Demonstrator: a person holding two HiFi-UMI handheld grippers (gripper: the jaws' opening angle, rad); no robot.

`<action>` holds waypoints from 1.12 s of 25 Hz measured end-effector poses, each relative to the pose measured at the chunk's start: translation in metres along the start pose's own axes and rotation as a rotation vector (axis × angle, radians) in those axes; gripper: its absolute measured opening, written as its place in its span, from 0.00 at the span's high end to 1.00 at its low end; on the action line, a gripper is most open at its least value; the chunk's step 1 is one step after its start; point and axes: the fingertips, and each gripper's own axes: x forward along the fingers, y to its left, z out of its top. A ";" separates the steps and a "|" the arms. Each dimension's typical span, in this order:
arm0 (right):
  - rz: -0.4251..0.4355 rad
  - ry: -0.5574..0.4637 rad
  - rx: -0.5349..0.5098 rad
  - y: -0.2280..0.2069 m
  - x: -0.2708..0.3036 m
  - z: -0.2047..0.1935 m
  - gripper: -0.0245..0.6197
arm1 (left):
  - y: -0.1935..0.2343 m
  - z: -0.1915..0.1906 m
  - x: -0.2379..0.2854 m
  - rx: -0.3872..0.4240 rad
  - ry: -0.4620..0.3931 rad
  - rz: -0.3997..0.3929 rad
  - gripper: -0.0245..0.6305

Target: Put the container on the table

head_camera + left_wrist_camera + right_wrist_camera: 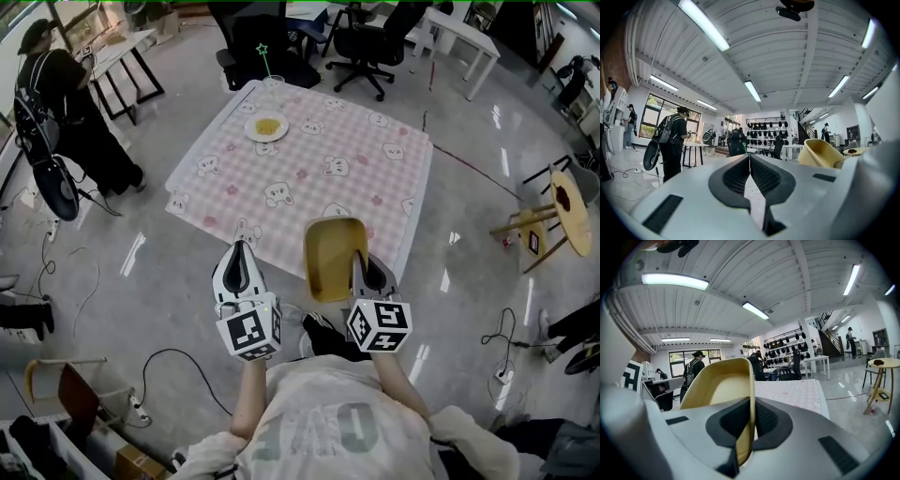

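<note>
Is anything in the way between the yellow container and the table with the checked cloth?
Nothing visible. The yellow container, gripped by the right hand-held gripper, hangs at the near edge of the table; the plate sits far across.

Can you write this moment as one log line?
right hand-held gripper: shut on container | left hand-held gripper: shut, empty | container: not on table

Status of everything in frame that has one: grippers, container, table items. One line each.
table: covered by a checked cloth.
plate: on the table, food on it.
glass: upright, star-topped stick in it.
yellow container: held tilted, empty, not yet on the table.
right gripper: shut on the yellow container's rim.
left gripper: shut, empty.
</note>
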 end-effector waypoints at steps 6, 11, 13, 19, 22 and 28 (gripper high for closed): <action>0.015 -0.042 -0.007 0.002 0.025 0.015 0.91 | 0.010 0.001 0.021 0.004 -0.013 0.012 0.92; 0.009 -0.066 -0.001 -0.004 0.043 0.029 0.91 | 0.012 0.008 0.047 0.002 -0.017 0.004 0.92; 0.009 -0.070 0.000 -0.004 0.050 0.031 0.91 | 0.013 0.014 0.056 0.008 -0.032 -0.001 0.92; 0.017 -0.090 0.001 -0.006 0.072 0.037 0.91 | 0.008 0.020 0.080 0.031 -0.055 -0.028 0.92; 0.020 -0.077 0.006 -0.003 0.081 0.039 0.91 | 0.012 0.022 0.088 0.033 -0.047 -0.029 0.92; 0.005 -0.072 0.026 -0.006 0.101 0.048 0.91 | 0.014 0.033 0.095 0.055 -0.056 -0.040 0.92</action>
